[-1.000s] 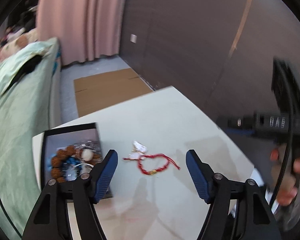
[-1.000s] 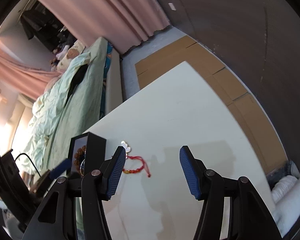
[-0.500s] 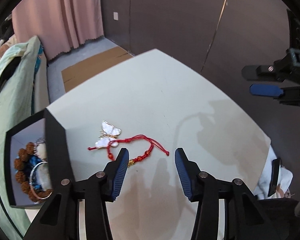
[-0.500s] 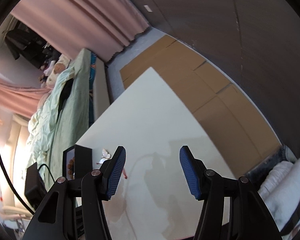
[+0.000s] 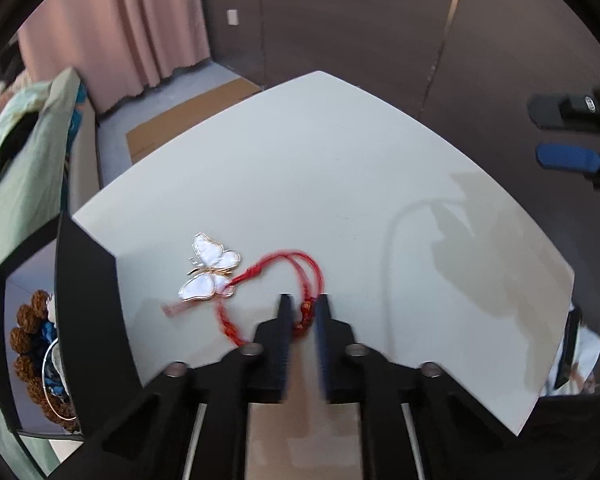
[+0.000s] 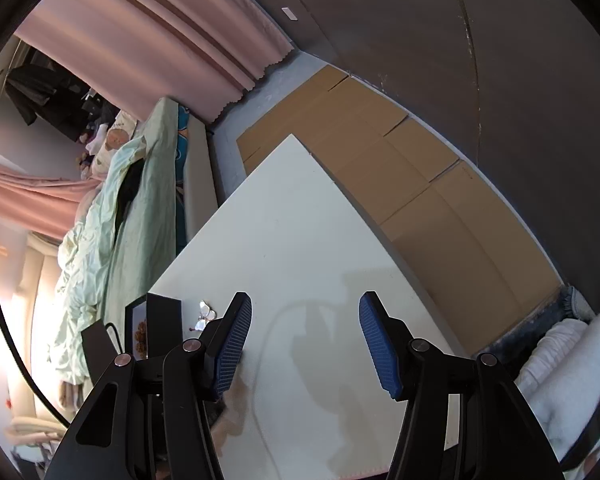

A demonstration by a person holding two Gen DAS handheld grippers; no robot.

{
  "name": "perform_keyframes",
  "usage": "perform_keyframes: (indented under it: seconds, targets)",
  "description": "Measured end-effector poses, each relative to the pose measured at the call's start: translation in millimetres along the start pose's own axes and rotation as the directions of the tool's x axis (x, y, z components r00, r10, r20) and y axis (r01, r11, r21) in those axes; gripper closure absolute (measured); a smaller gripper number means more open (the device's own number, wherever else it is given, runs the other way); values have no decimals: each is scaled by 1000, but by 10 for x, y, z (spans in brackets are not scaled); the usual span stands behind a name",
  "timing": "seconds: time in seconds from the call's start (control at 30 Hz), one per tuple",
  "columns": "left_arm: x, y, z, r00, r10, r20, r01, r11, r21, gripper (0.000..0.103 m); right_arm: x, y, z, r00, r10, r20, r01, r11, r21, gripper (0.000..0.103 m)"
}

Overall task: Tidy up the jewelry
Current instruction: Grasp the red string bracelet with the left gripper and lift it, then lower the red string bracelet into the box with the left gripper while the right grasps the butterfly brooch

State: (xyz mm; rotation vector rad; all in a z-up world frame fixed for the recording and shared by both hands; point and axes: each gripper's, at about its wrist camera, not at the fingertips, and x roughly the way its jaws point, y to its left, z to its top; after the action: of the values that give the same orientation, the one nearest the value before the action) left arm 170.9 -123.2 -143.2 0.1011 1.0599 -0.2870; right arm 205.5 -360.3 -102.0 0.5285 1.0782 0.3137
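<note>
Left gripper nearly closed around red cord bracelet on desk, beside butterfly brooch; right gripper wide open, empty; pinch cord only, lift gently toward black box.

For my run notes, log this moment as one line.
left gripper: nearly shut around red cord bracelet on white table | right gripper: open, holding nothing | butterfly brooch: beside bracelet | black jewelry box: left of both
</note>
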Motion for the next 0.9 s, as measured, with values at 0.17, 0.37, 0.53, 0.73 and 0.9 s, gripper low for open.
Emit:
perform_keyframes:
  seconds: [0.17, 0.37, 0.53, 0.73, 0.9]
  targets:
    - [-76, 67, 3, 999, -18, 28, 19, 999, -30, 96, 43, 60, -24, 1000, -7, -7, 7, 1000, -15, 46]
    - [-375, 149, 55, 993, -47, 109, 55, 996, -66, 96, 123, 136, -46, 1000, -2, -21, 2, 1000, -29, 46]
    - [-572, 263, 99, 985, -67, 161, 85, 991, -108, 96, 205, 232, -75, 999, 15, -44, -18, 998, -55, 46]
    - [-778, 431, 136, 974, -77, 215, 111, 982, -153, 96, 353, 441, -122, 996, 43, -77, -50, 994, -93, 46]
    - [-939, 638, 145, 963, -74, 260, 129, 971, -201, 96, 557, 691, -198, 992, 47, -118, -64, 988, -143, 46]
